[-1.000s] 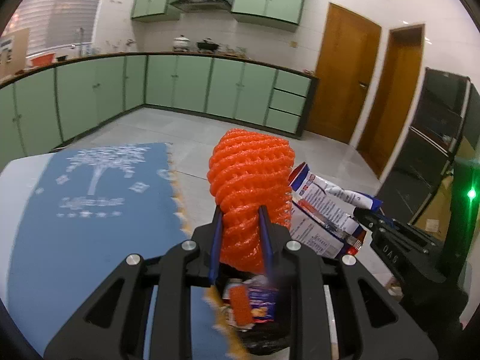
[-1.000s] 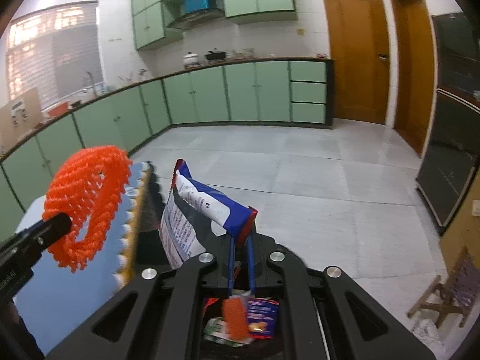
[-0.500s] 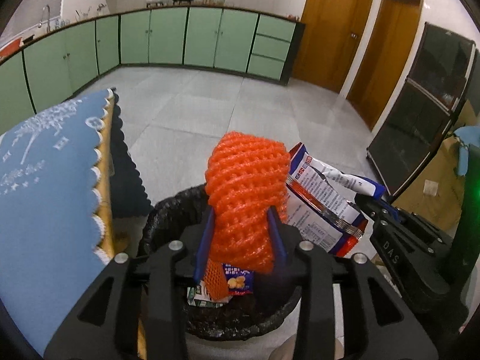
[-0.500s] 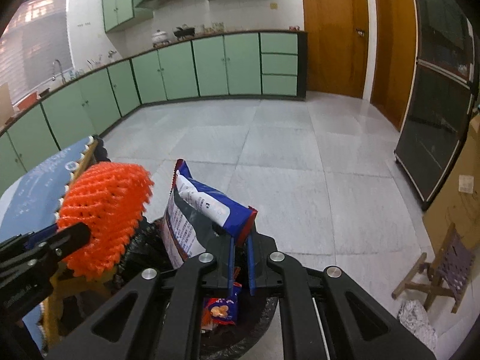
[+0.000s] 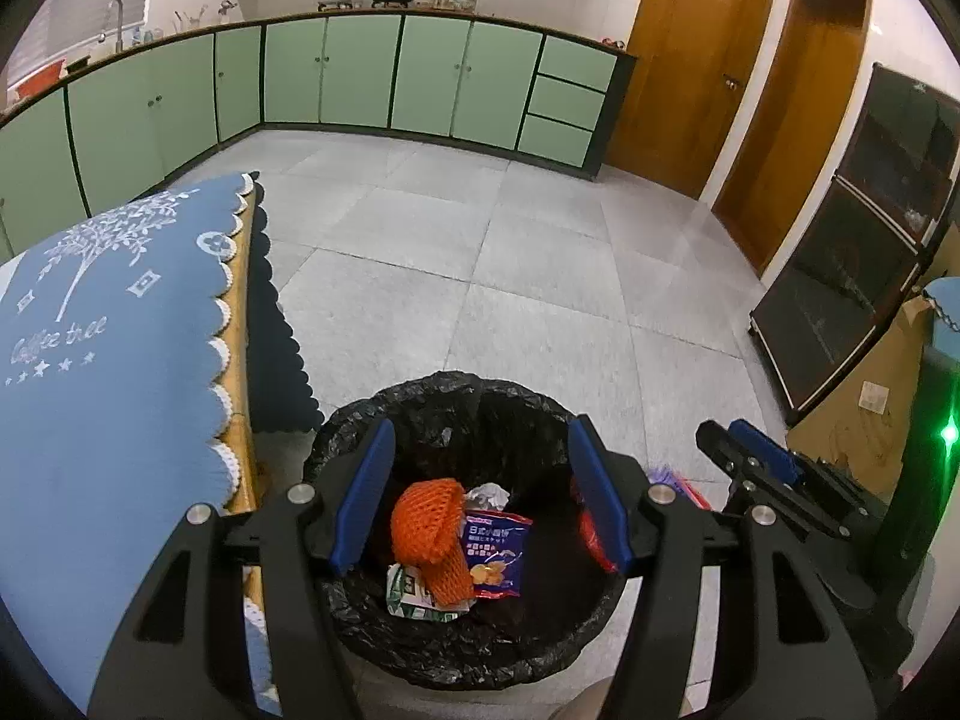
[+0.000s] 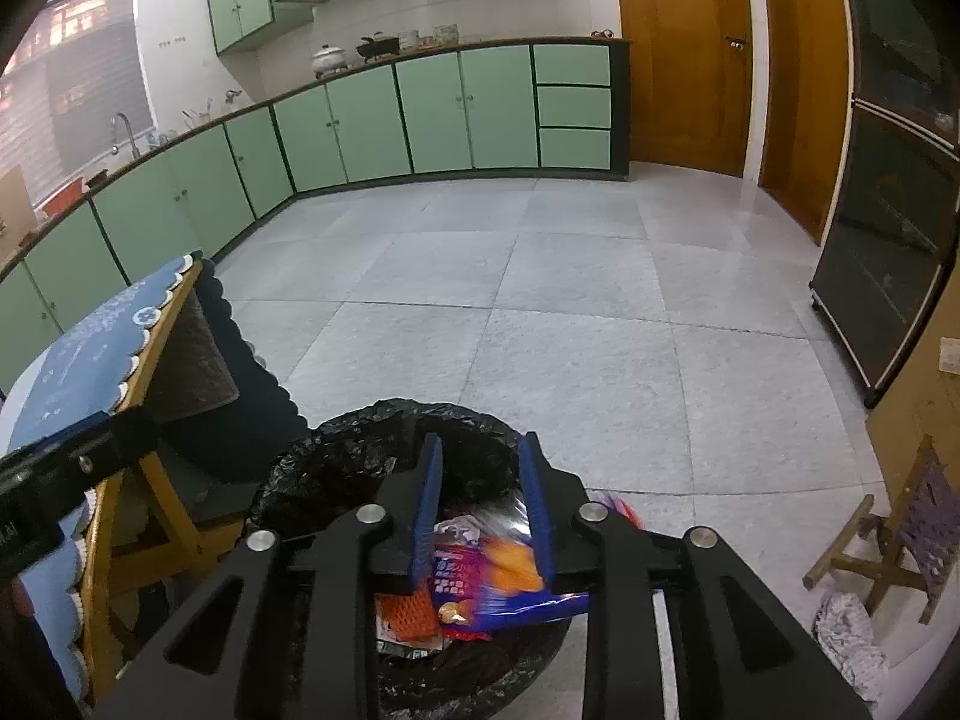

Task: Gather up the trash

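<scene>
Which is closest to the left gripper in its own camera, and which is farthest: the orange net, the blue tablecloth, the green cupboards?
From the left gripper, whose jaws are opening:
1. Orange net: right below, between the fingers, lying in the trash bin.
2. Blue tablecloth: off to the left, beside the bin.
3. Green cupboards: far across the floor, along the back wall.

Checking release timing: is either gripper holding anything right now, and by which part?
Nothing held. Left gripper is opening, empty; orange net lies in the bin. Right gripper is opening; snack bag falls, blurred.

left: table edge (image 5: 240, 360) | ahead: bare floor (image 5: 540, 276) | below: bin (image 5: 420, 408)
</scene>
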Action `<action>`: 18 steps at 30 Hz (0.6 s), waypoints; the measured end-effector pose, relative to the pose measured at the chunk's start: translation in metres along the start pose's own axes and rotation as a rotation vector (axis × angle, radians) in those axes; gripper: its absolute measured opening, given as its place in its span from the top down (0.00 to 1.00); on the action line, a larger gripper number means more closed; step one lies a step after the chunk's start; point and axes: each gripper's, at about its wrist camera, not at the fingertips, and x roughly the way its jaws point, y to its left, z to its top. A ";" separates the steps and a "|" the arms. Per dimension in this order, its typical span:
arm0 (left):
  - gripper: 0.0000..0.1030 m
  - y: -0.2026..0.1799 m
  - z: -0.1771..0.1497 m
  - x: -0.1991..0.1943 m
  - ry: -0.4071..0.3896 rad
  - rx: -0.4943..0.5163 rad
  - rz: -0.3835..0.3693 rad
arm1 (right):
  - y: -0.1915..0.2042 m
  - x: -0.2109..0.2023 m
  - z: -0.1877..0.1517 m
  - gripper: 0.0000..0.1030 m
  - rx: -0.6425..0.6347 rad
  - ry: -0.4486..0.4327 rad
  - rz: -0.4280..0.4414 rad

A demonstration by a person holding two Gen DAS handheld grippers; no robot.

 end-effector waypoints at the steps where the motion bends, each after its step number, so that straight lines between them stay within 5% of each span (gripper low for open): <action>1: 0.43 0.000 0.000 -0.003 -0.009 -0.001 -0.002 | -0.001 -0.001 -0.001 0.74 0.002 0.001 0.003; 18: 0.29 0.033 -0.012 -0.095 -0.159 -0.029 0.049 | -0.020 -0.071 0.009 0.57 0.041 -0.097 0.039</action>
